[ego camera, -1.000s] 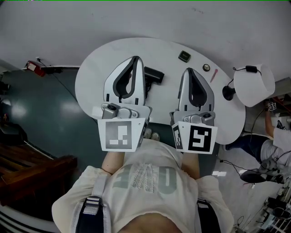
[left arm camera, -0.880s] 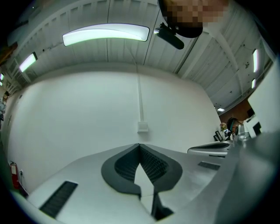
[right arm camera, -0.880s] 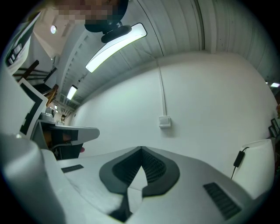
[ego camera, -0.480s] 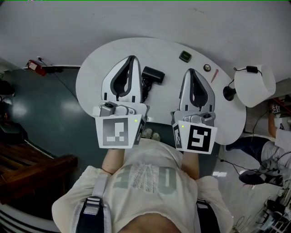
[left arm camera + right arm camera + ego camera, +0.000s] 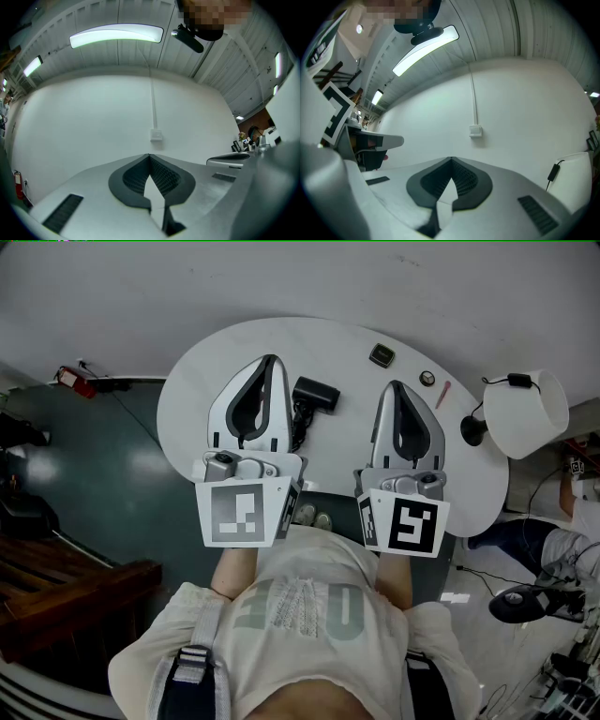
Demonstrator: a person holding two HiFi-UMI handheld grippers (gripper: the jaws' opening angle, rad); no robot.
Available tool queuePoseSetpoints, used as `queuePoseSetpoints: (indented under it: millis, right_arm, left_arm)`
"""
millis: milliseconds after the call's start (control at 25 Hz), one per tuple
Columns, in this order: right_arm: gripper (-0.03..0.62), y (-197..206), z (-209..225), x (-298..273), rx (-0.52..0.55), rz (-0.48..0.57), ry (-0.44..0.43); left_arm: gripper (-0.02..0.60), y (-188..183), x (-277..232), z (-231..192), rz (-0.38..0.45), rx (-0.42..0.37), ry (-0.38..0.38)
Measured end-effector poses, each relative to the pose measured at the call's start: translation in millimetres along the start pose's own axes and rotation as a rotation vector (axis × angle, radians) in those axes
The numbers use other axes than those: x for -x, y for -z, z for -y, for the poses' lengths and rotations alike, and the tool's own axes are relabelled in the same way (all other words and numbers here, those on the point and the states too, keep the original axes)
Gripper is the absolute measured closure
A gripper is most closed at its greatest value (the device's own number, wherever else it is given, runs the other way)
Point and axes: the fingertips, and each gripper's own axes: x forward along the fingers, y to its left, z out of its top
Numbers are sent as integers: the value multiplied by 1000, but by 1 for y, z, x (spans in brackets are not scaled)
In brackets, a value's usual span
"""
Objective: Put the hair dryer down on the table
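Black plastic hair dryer point(image 5: 315, 394) flat on the white rounded table point(image 5: 211, 367), seen between the two grippers and nearer the left one. Grey two-jaw left gripper point(image 5: 271, 360) point(image 5: 149, 155) pinched fully together on nothing. Grey two-jaw right gripper point(image 5: 396, 386) point(image 5: 451, 159) likewise closed tip to tip, empty.

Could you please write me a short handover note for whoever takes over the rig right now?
Left gripper: shut, nothing between its jaws, held over the table.
Right gripper: shut and empty too.
Hair dryer: black, lies on the white table between the two grippers, held by neither; part of it is hidden behind the left gripper.
Done: the dryer appears to be set down.
Left: seemingly nothing; just check that it rests steady.
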Motion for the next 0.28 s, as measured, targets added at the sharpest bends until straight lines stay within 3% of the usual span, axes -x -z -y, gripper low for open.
queuePoseSetpoints:
  millis: [280]
  right_arm:
    - [591,-2,-3,-1,1,-1,0]
  left_arm:
    - [575,0,2,-7,-8,-3,-7]
